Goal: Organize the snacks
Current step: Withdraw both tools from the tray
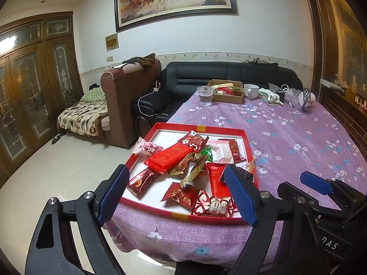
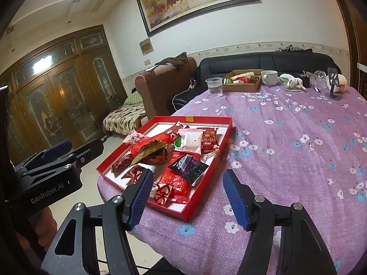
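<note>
A red tray (image 1: 201,128) with a white floor lies at the near left corner of the table and holds several wrapped snacks, mostly red, with a gold wrapper (image 1: 190,167) in the middle. It also shows in the right wrist view (image 2: 206,119), with a dark purple packet (image 2: 189,168) near its right wall. My left gripper (image 1: 176,194) is open and empty, hovering over the tray's near edge. My right gripper (image 2: 188,197) is open and empty, just right of the left one, over the tray's near right corner. A cardboard box (image 1: 227,98) with more snacks stands at the far side.
The table wears a purple flowered cloth (image 1: 298,142). At the far end stand a plastic cup of water (image 1: 204,95), a white mug (image 1: 251,90), a cloth (image 1: 273,97) and small items. A black sofa (image 1: 206,73) and a brown armchair (image 1: 128,96) lie beyond.
</note>
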The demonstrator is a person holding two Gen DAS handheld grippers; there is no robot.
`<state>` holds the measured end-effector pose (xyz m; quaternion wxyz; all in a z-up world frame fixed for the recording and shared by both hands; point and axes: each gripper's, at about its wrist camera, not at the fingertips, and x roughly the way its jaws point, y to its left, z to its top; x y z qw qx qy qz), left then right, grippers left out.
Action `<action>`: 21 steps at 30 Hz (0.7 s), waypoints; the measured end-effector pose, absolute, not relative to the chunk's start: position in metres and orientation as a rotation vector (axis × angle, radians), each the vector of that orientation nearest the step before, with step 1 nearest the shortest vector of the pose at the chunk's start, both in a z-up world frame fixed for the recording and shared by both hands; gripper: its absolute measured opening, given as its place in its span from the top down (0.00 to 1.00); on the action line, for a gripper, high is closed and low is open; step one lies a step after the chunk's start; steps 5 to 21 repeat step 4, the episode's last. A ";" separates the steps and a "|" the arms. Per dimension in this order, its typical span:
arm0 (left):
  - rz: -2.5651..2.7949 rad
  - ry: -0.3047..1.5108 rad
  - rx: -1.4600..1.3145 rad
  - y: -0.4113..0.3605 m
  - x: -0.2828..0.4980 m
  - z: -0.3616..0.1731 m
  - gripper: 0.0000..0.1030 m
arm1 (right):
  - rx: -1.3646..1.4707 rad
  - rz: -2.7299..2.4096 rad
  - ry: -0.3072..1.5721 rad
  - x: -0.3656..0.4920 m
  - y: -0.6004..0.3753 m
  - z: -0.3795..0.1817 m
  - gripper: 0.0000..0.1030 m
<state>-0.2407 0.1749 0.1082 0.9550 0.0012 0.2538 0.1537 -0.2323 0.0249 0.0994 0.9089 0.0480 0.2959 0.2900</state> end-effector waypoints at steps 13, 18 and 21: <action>0.297 0.480 0.008 0.170 -0.237 0.111 0.17 | 0.103 0.590 0.609 -0.230 0.024 0.098 0.37; 0.297 0.480 0.008 0.170 -0.237 0.111 0.17 | 0.103 0.590 0.609 -0.230 0.024 0.098 0.37; 0.297 0.480 0.008 0.170 -0.237 0.111 0.17 | 0.103 0.590 0.609 -0.230 0.024 0.098 0.37</action>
